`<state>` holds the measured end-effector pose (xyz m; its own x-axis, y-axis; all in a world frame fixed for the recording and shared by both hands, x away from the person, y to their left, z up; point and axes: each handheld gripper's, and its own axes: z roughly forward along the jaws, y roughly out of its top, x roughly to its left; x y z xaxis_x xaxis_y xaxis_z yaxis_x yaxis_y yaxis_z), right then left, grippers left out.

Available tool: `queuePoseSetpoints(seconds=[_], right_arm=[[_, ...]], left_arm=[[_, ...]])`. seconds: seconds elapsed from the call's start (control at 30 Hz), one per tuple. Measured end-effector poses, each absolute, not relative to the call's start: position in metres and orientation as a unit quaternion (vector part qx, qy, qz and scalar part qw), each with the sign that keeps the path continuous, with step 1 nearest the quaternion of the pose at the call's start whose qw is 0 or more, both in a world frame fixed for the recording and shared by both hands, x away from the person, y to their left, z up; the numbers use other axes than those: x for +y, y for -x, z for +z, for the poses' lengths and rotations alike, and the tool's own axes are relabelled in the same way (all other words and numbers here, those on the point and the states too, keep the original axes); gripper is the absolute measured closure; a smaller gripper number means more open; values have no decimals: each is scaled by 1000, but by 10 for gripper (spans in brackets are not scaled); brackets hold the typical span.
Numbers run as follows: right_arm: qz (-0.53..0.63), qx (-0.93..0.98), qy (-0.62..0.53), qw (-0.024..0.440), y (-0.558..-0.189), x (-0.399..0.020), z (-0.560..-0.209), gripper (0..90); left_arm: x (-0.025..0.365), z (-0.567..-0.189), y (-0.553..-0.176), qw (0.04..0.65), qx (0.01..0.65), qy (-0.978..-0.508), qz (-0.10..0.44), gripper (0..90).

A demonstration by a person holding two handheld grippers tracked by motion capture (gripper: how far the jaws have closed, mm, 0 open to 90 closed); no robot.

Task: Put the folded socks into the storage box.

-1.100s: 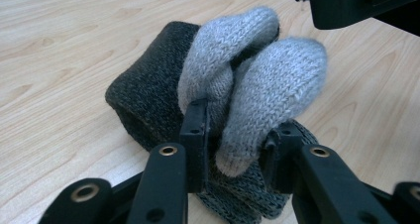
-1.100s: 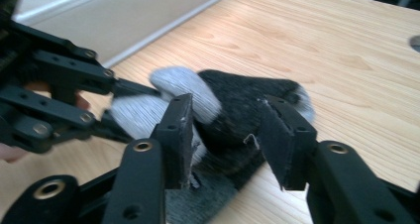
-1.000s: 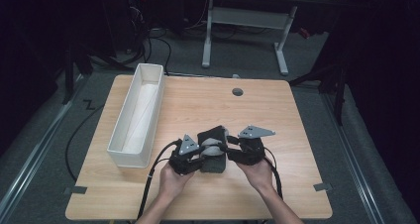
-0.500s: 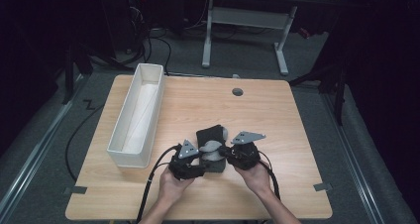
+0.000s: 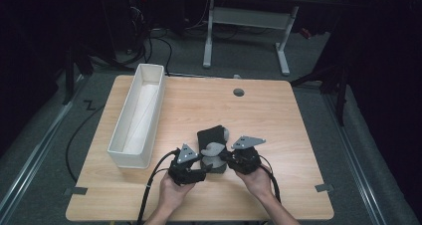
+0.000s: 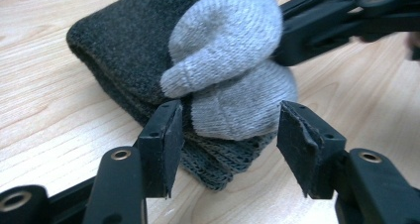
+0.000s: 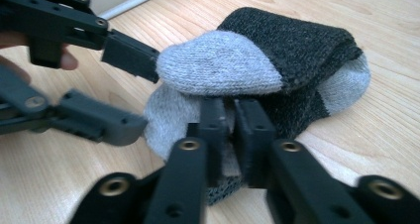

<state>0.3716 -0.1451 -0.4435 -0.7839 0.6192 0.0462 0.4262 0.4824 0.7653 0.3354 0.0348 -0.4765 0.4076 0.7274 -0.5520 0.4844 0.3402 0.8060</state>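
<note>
Since a second ago you have drawn both hands slightly nearer your edge of the worktop [image 5: 278, 115], and the folded sock bundle [image 5: 213, 146] has come with them; it lies right of the white bin [image 5: 137, 116], a gap between them. Your left tongs [image 6: 225, 135] have just been opening and stand wide around the bundle's grey toe without pressing it, while your right tongs [image 7: 232, 130] have just eased slightly yet stay narrow, pinching the bundle's near fold. From above, both tongs' tips hide under their grey plates, and the bundle's lower layers are covered.
</note>
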Motion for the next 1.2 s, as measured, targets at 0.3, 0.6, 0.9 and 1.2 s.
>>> queuePoseSetpoints(seconds=[0.3, 0.6, 0.9, 1.2], right_arm=[[458, 820, -312, 141, -365, -157, -419, 553], [415, 849, -310, 104, -384, -130, -433, 616], [399, 864, -289, 103, -381, -127, -435, 839], [414, 859, -283, 104, -361, -133, -427, 834]], left_arm=[[32, -481, -336, 613, 539, -569, 98, 441], [28, -484, -338, 607, 541, -571, 110, 439], [29, -491, -340, 604, 551, -567, 102, 435], [26, -495, -339, 603, 553, -565, 104, 439]])
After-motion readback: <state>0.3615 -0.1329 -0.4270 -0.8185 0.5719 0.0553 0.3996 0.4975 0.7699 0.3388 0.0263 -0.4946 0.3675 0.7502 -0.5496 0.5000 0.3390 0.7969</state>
